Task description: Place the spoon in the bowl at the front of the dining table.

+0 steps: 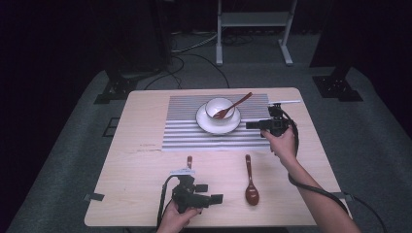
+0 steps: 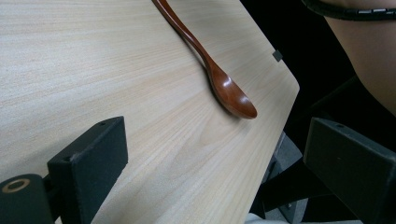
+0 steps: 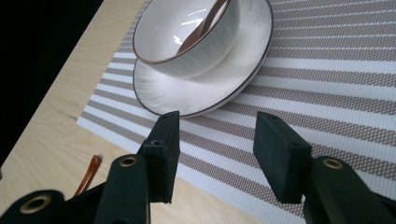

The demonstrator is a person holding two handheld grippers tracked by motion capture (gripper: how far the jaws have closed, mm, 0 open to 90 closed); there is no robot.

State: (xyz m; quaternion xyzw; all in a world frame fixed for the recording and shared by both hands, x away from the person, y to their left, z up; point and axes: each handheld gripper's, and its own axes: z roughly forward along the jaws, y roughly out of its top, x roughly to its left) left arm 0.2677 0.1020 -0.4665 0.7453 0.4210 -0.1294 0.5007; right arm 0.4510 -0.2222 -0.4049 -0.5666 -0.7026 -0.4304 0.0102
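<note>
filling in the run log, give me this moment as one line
right gripper: open, empty, by plate | bowl: on plate, spoon inside | left gripper: open, empty, near spare spoon

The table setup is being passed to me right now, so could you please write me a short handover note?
Left gripper: open, empty, low over the table's near edge, one spoon's handle showing just beyond it.
Right gripper: open, empty, beside the plate on the striped mat.
Things: bowl on the plate, one spoon resting in it; another spoon lies on bare wood between the hands.
Done: one spoon is in the bowl.
Left: probably the loose spoons.
</note>
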